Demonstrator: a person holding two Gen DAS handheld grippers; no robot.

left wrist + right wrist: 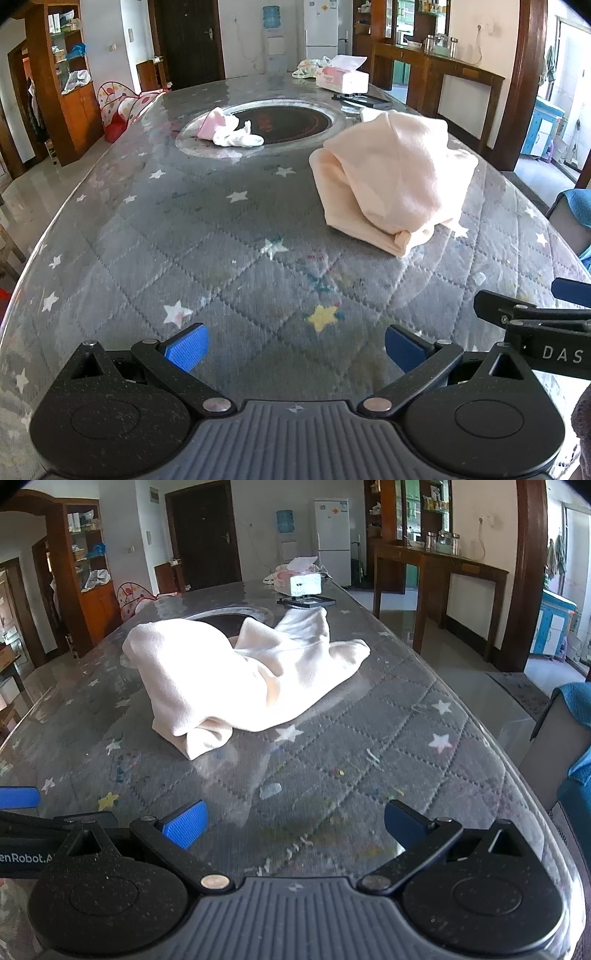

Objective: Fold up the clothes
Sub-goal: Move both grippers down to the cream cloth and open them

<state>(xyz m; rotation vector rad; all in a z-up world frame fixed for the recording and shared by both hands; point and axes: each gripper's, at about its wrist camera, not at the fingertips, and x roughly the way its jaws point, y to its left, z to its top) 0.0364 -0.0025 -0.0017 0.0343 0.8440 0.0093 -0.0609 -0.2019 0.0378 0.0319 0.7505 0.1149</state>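
Observation:
A pale peach garment lies crumpled in a heap on the grey star-patterned table cover, right of centre in the left wrist view. The same garment sits ahead and slightly left in the right wrist view, one sleeve-like end trailing to the right. My left gripper is open above bare cover, well short of the garment. My right gripper is open too, with nothing between its blue pads. Its arm shows at the right edge of the left wrist view. A small pink and white cloth lies farther back.
A round dark hotplate is set into the table's middle. A tissue box and a flat black object sit at the far end. A chair with blue cloth stands by the right edge. Wooden shelves and a fridge line the room.

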